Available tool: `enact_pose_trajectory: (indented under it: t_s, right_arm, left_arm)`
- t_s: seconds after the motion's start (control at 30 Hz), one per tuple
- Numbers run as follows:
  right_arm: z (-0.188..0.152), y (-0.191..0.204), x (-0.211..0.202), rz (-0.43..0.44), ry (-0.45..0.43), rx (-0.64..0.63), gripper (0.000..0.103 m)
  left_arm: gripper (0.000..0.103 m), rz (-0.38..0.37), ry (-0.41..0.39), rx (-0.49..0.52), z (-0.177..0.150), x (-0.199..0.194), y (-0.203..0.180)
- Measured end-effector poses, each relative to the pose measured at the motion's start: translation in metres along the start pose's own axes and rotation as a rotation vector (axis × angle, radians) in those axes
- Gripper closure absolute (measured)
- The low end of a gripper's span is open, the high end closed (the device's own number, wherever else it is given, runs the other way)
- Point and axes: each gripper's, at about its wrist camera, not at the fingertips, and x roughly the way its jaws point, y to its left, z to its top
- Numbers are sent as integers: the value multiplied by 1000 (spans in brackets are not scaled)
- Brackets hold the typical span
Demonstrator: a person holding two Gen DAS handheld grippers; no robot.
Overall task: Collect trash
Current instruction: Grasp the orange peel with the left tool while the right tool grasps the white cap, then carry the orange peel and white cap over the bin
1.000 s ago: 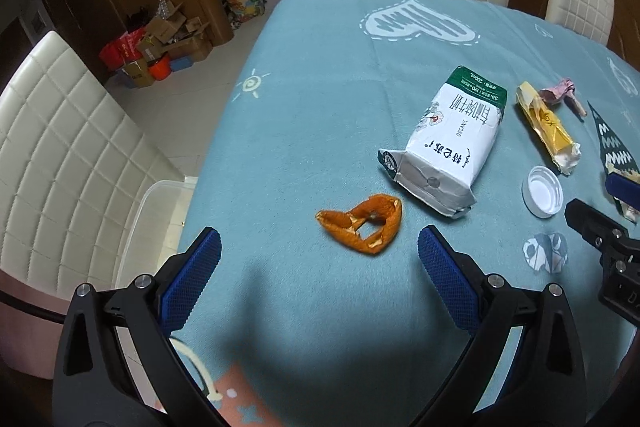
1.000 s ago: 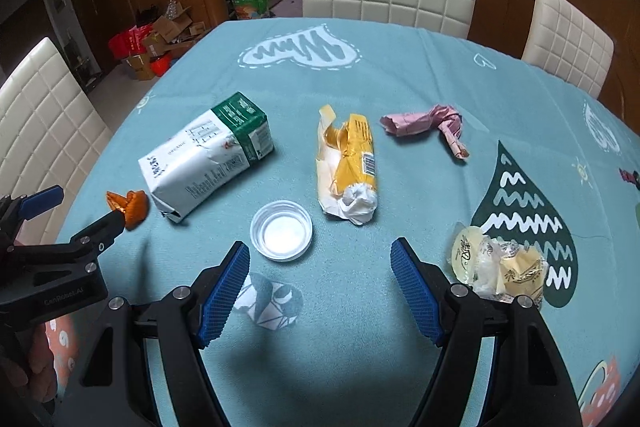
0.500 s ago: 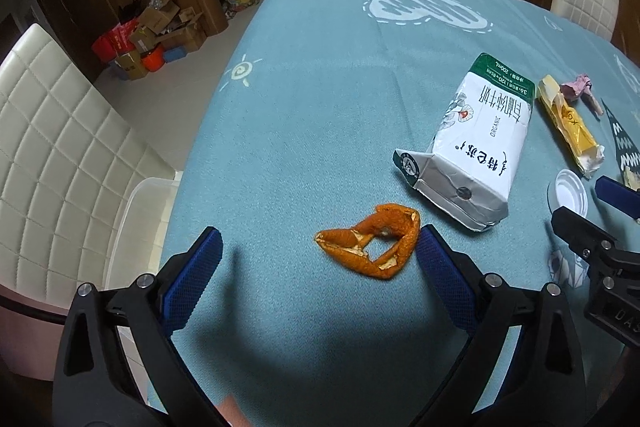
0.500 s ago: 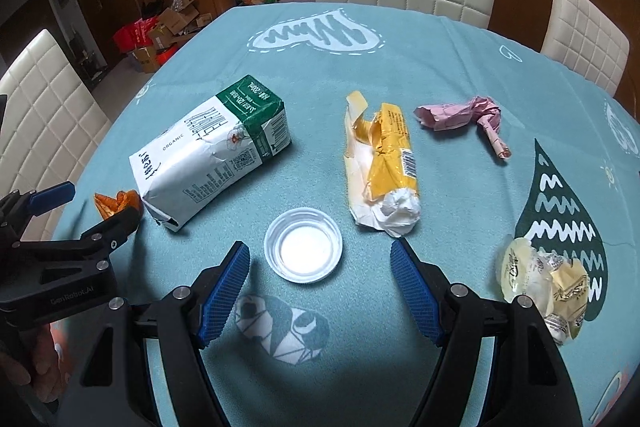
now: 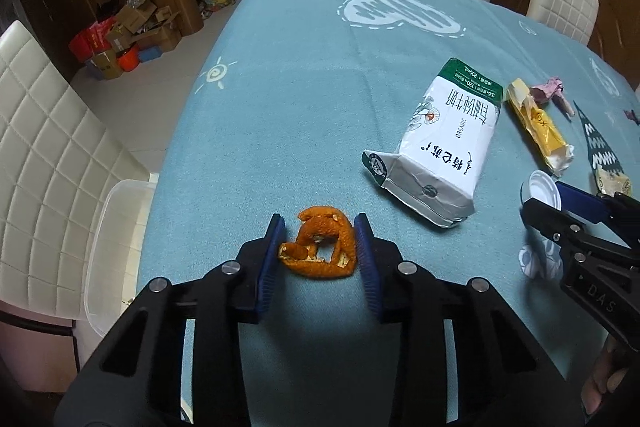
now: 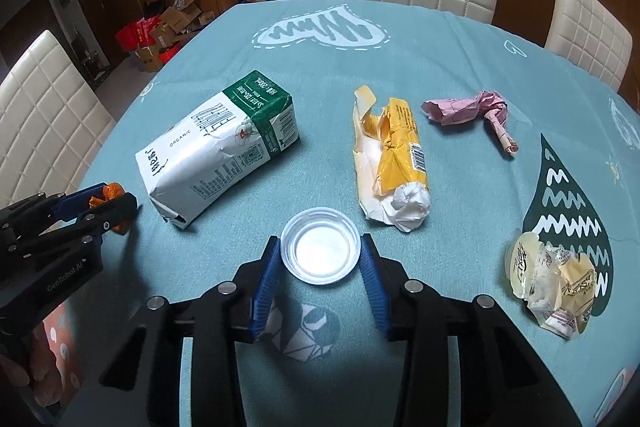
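Left hand-held gripper (image 5: 319,243) is clamped on the orange peel (image 5: 322,249); right hand-held gripper (image 6: 319,259) pinches the plastic lid (image 6: 320,255).

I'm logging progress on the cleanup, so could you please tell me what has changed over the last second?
Both grippers moved forward and closed in. The left gripper now clamps the orange peel; the right gripper has its pads against the plastic lid. The milk carton, yellow wrapper and pink paper lie where they were.
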Motion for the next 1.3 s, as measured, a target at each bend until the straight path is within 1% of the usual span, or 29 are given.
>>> enact_pose_trajectory:
  t_s: [0.23,0.6,0.9,1.3]
  right_arm:
    - [-1,8,-13,9,-15,-21,64]
    - [-5,41,-37,34,-41,-102,64]
    - [-3,93,-41,90,-45,-203,64]
    - [0,173,-35,170,-44,-354,64]
  left_arm:
    - [68,14,-21,-2,-6,-14,5]
    - [68,41,-70,-29,-21,-47,22]
    - [68,96,-86,-88,-44,-67,57]
    - [68,169,-78,-217,-73,-80,123]
